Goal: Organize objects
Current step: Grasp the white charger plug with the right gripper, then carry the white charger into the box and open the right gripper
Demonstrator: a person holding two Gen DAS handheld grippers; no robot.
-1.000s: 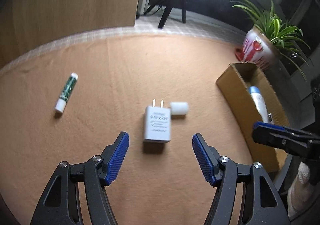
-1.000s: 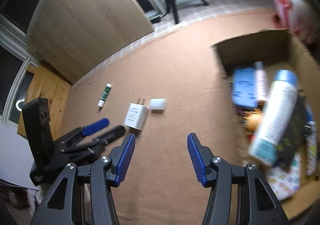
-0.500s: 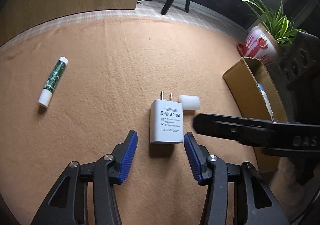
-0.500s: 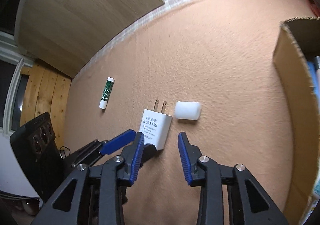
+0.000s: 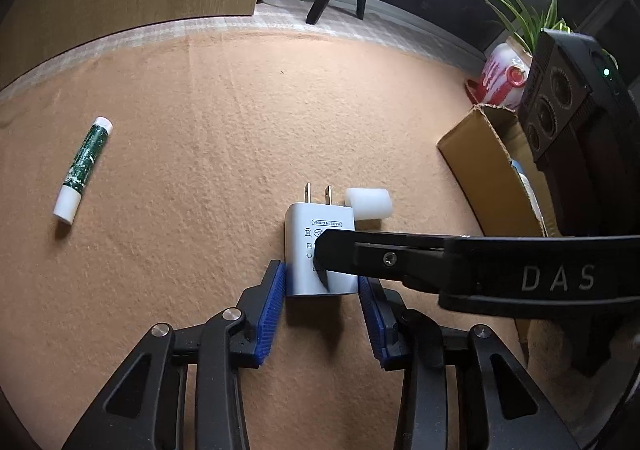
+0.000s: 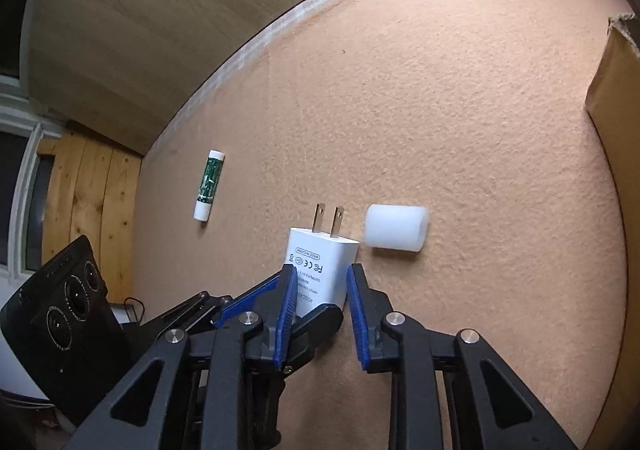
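White USB charger (image 5: 320, 246) flat on the tan felt mat (image 5: 200, 170), prongs away, white cap (image 5: 368, 203) beside it. Left gripper (image 5: 322, 290) closing, pads against its sides; right gripper (image 6: 322, 290) narrowing around it, contact unclear, lower label hidden. Lip balm (image 5: 83, 169) well left; cardboard box (image 5: 488, 178) cut off.

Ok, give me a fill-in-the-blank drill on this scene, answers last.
1. Both grippers, left and right, straddle the white ____.
2. The charger has ____ metal prongs.
3. The white cap lies right of the charger's ____.
4. The green tube lies on the ____, apart from the charger.

Missing words: charger; two; prongs; mat
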